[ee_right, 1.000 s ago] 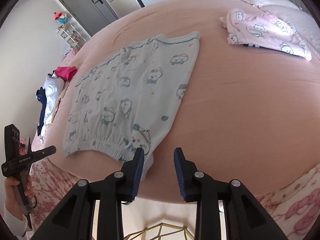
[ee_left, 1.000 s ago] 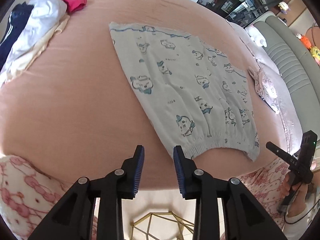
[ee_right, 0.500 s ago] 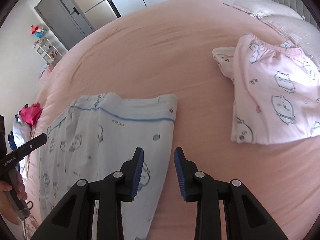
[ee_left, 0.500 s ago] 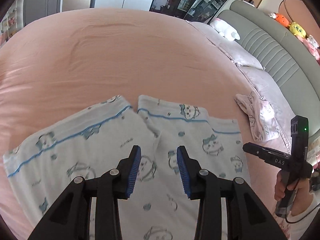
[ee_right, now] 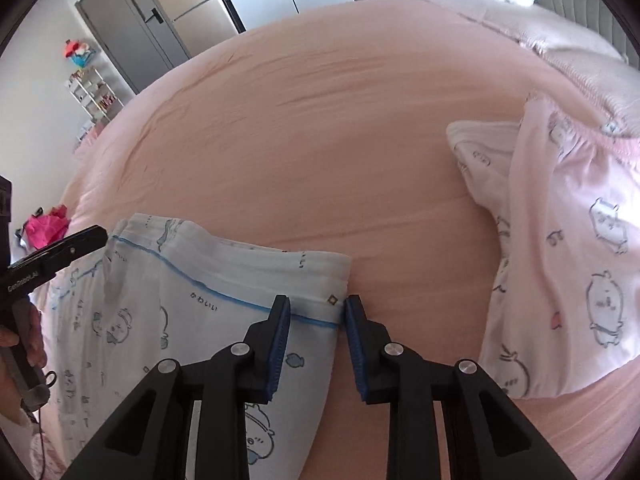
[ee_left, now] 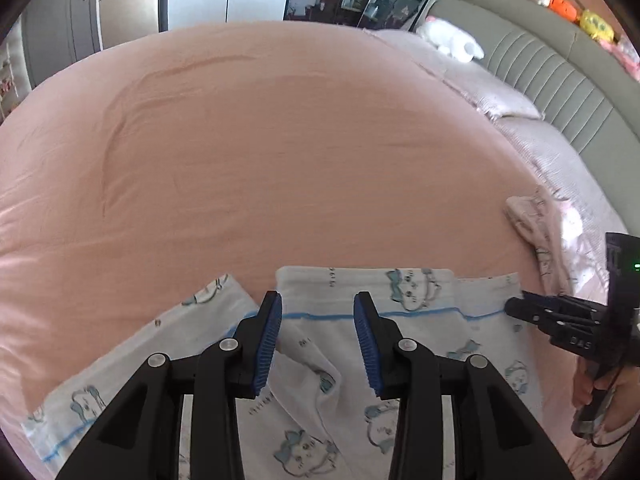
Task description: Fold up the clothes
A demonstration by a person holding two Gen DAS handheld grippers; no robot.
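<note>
On a wide peach-pink bed (ee_left: 280,140), a pair of white shorts (ee_right: 168,312) printed with small blue cartoon animals lies spread flat, leg hems pointing away from the person. Both tools hang low over those hems with jaws apart, gripping nothing. The left tool (ee_left: 318,334) straddles the cloth near the split between the two legs. The right tool (ee_right: 314,332) straddles the outer corner of one hem, where a thin blue stripe runs. A folded pink garment (ee_right: 580,248) rests apart, to the right. This looks like the grasping step of a fold. Next, each tool likely needs to close on the hem edge, pinching every layer together before any lift.
</note>
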